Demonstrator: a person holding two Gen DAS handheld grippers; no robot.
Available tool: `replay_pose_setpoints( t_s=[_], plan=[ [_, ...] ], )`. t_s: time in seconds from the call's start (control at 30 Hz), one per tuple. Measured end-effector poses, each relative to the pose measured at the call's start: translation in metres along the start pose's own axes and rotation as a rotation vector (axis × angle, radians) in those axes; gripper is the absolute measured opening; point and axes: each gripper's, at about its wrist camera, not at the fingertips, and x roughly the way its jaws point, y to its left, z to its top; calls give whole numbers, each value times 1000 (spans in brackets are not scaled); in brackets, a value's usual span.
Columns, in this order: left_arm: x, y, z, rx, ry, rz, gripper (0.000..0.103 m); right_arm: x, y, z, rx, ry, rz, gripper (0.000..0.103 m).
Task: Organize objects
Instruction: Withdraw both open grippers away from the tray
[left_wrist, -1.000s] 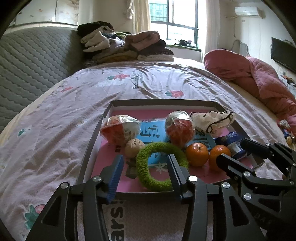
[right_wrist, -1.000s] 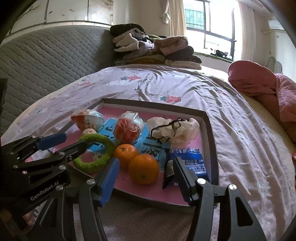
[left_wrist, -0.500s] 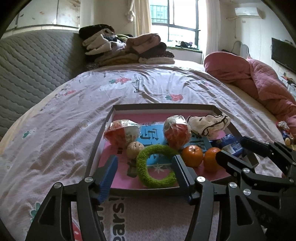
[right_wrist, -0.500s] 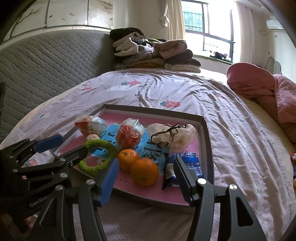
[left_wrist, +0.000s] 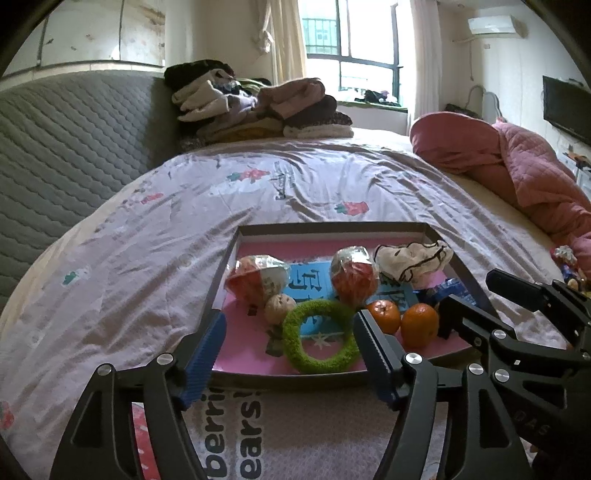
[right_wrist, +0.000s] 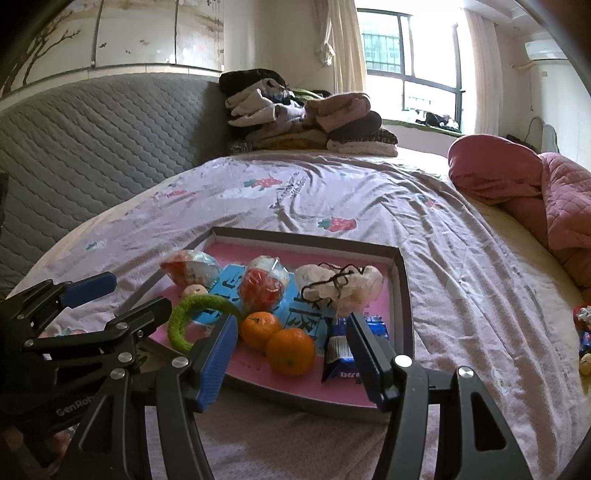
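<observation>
Left gripper (left_wrist: 288, 354): jaws opening, nothing pressed between the pads; green fuzzy ring (left_wrist: 320, 336) framed between the fingers but lying free on the tray floor. Right gripper (right_wrist: 291, 350): jaws apart, empty; nearer orange (right_wrist: 290, 351) framed between the fingers, untouched.

Inside the shallow tray (left_wrist: 458, 266), from the near edge outward: green fuzzy ring, small round beige item (left_wrist: 279, 308) touching its far-left side, two oranges side by side, blue snack packet (right_wrist: 341, 349) at the right corner. Further back: two foil-wrapped red items (left_wrist: 353, 275), one left and one centre, and a crumpled white bag with black cord (left_wrist: 412, 258) at the far right.

Outside the tray: a few small wrapped items (right_wrist: 583, 332) on the bedsheet (left_wrist: 147, 258) at the right edge, well apart from the tray.

Status, judged: most objects gathered in the tray; loose items at the right edge likely left to collect. Nothing in hand at present.
</observation>
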Motion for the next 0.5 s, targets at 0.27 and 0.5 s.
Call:
replay_pose_setpoints(
  t_s=[0.27, 0.5],
  plan=[
    [-19, 1, 6, -3, -27, 4, 74, -14, 3, 7, 4, -28, -1, 61],
    [-40, 4, 10, -13, -58, 4, 75, -37, 4, 14, 14, -73, -10, 74]
  ],
)
